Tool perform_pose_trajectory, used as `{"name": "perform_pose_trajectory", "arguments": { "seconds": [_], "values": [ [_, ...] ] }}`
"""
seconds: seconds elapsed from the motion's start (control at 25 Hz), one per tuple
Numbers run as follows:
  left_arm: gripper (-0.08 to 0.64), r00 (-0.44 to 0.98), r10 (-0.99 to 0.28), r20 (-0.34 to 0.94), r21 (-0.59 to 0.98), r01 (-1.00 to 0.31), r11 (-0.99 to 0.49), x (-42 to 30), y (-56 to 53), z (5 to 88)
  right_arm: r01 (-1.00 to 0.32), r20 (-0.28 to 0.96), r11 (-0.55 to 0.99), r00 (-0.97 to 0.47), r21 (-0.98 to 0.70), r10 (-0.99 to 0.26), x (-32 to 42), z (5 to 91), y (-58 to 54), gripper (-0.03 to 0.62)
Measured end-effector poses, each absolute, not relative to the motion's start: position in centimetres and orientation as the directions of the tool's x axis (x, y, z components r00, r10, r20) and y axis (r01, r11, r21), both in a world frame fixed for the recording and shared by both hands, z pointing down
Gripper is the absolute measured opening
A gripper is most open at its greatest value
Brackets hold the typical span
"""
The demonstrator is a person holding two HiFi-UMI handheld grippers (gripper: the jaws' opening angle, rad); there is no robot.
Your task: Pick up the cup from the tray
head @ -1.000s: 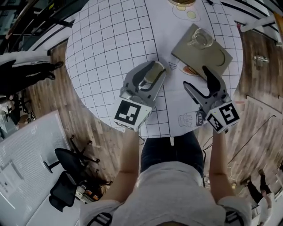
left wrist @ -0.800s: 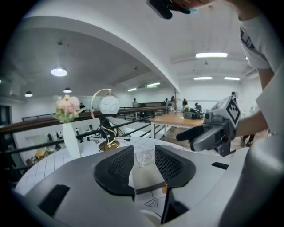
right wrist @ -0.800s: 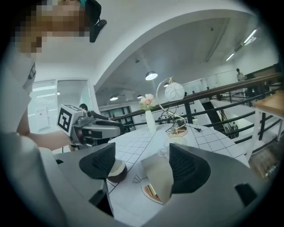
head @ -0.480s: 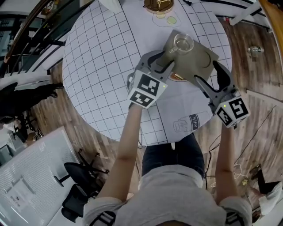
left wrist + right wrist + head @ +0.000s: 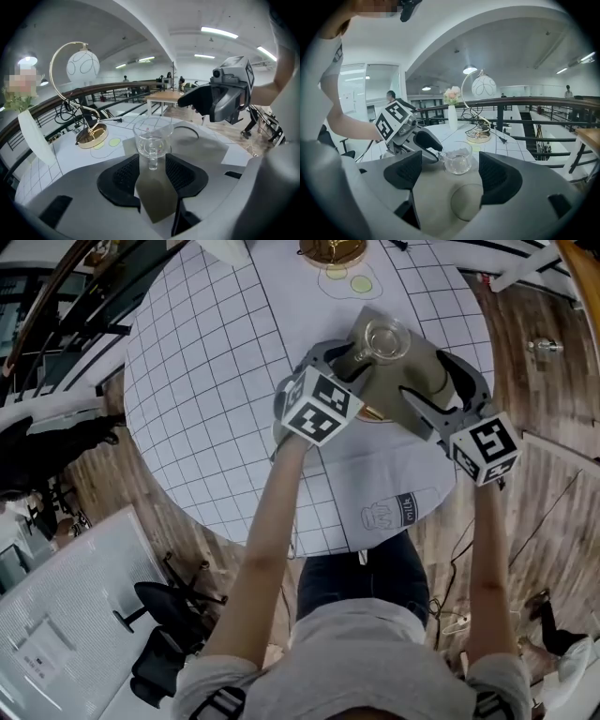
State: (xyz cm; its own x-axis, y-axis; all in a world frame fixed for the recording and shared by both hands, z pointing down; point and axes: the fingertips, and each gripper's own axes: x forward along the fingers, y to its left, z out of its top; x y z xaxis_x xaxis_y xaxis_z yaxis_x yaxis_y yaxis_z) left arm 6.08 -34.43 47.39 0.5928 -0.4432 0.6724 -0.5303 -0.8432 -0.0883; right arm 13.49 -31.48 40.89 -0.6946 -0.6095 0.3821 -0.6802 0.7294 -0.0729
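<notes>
The jaws of the left gripper [image 5: 153, 163] stand apart and have just been opening. The handle of the cup [image 5: 152, 135] sits between the pads, and neither pad presses on it. The right gripper [image 5: 450, 171] also has its jaws wide apart, with only bare tray [image 5: 440, 192] between them and the cup just beyond their tips. The clear cup stands upright near the tray's far end. The tray lies on a round table [image 5: 216, 362] with a grid cloth. A lamp [image 5: 91, 137] with a gold base stands behind the tray.
</notes>
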Motion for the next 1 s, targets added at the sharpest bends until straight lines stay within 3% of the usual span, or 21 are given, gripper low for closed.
{"name": "perform_pose_trajectory", "arguments": {
  "seconds": [0.24,0.36,1.0],
  "values": [
    [0.159,0.603,-0.422,0.677,-0.088,-0.502,-0.86,6.6,-34.6,48.3,-0.649,0.419,0.758,-0.707,-0.064,-0.57,13.1,42.7,-33.0,0.35],
    [0.066,0.604,-0.423,0.675,-0.101,-0.492,-0.864,6.6,-34.7,48.3,-0.625,0.439,0.779,-0.714,-0.049,-0.546,12.8,43.4,-33.7,0.35],
    [0.061,0.641,-0.386,0.663,-0.049,-0.478,-0.877,6.7,-34.9,48.2,-0.473,0.502,0.879,-0.777,-0.065,-0.381,9.3,45.9,-36.9,0.351]
  ]
}}
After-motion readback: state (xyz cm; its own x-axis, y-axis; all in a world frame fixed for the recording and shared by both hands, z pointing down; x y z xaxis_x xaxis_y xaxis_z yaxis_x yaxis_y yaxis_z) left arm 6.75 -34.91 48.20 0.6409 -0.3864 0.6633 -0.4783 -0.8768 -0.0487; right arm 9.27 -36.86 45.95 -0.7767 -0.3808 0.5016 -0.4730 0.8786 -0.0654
